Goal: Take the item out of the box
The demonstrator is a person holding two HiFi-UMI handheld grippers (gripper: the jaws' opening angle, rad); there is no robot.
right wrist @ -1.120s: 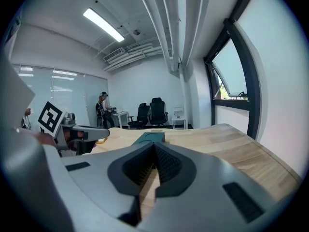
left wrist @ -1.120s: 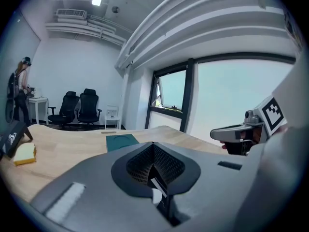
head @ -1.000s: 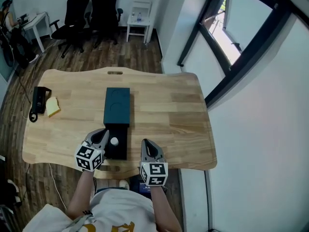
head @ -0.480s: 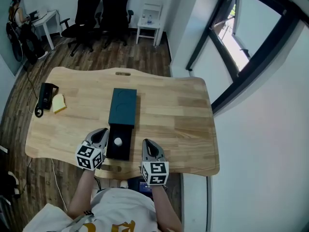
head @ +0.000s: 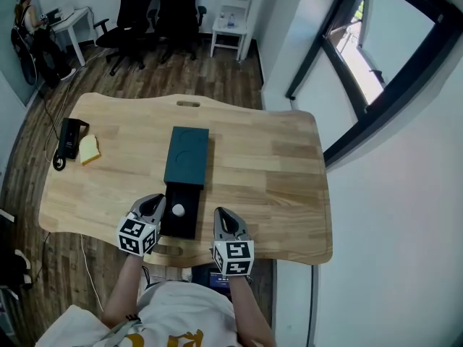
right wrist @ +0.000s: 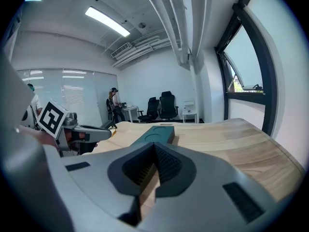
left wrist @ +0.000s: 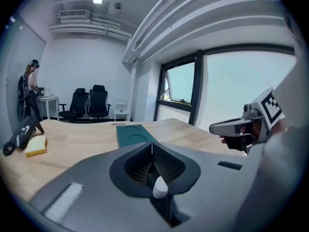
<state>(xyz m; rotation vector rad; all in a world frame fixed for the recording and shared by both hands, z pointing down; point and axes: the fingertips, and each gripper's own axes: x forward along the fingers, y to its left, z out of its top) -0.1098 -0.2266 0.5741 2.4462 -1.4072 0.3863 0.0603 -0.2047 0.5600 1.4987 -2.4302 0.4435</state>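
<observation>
Resting in the black box (head: 184, 226) is a white, roundish-looking item (head: 178, 210).

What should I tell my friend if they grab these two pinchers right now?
Left gripper: jaws shut, holding nothing, beside the left edge of the black inner tray.
Right gripper: jaws shut, holding nothing, above the light wooden table, right of the tray.
Things: the dark teal rectangular box lies mid-table. Its tray is slid out towards you, and the small white round item sits in it.
Done: box opened.
Left: open one gripper, lift the white item out.
</observation>
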